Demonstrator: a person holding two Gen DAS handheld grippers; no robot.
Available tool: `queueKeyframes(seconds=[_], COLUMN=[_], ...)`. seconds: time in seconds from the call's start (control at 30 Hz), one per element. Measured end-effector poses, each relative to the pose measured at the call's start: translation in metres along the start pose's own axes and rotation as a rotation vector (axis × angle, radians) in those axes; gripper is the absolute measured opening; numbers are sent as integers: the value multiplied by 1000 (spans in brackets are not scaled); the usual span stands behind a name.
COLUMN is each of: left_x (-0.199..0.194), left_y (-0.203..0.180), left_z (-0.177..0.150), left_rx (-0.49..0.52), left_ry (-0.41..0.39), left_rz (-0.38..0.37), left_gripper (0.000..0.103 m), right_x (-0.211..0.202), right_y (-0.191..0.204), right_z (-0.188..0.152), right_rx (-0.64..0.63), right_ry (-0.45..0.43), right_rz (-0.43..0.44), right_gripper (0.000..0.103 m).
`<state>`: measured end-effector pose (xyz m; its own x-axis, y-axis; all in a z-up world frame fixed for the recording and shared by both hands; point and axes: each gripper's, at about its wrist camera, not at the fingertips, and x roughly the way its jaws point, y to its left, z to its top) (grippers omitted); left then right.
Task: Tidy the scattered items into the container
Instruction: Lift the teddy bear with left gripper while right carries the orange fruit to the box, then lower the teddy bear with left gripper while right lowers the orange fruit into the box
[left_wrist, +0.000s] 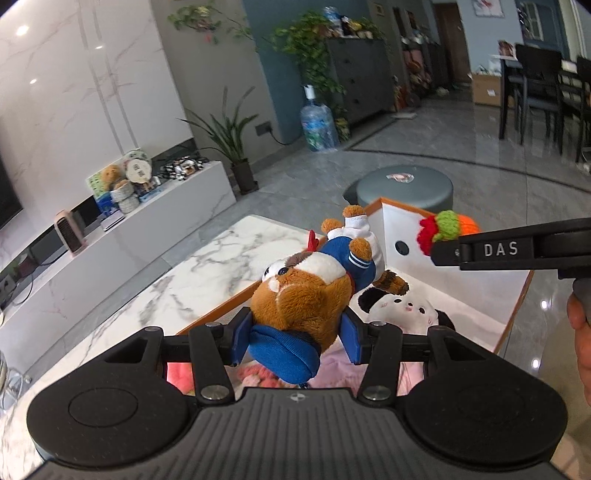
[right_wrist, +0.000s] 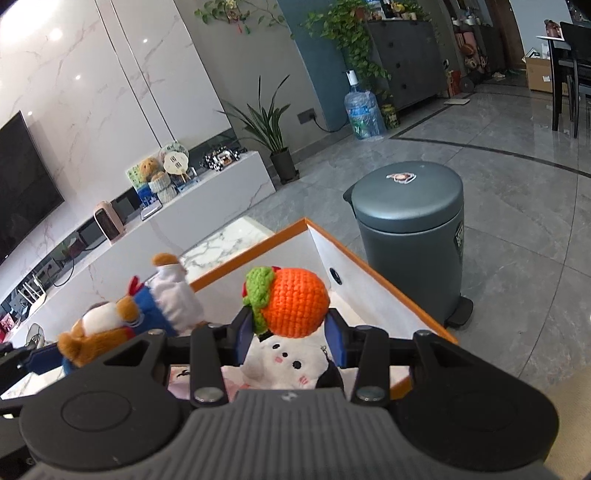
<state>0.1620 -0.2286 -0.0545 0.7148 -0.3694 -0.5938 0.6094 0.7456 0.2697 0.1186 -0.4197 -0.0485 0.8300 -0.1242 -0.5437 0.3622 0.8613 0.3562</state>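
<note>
Your left gripper (left_wrist: 295, 338) clamps the brown plush dog in blue sailor clothes (left_wrist: 314, 284) | your right gripper (right_wrist: 291, 334) clamps the orange crocheted fruit (right_wrist: 295, 306) | both above the orange-rimmed white box (right_wrist: 369, 295)

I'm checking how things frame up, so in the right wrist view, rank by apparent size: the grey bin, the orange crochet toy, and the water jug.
1. grey bin, largest.
2. orange crochet toy, though it sits right at the camera, so it looks inflated.
3. water jug, smallest, being far off.

Both grippers are black, with blue pads (left_wrist: 241, 339), round silver screws (left_wrist: 217, 391) and ribbed grey bodies; white "DAS" lettering (left_wrist: 500, 249) marks one finger.
</note>
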Motion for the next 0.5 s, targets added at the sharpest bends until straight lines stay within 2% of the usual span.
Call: queueKeyframes(seconds=[0.2,0.5], left_x=[30,56], left_y=[-7,-3], left_z=[-1,-1], left_rx=[39,12], left_ry=[62,132], left_rz=[-38,-62], left_gripper=[58,59], right_x=[18,39], right_y=[-3,1], right_z=[-3,-10], right_rx=[18,12], right_ry=[19,56], right_rz=[-23,-24], right_gripper=[45,45])
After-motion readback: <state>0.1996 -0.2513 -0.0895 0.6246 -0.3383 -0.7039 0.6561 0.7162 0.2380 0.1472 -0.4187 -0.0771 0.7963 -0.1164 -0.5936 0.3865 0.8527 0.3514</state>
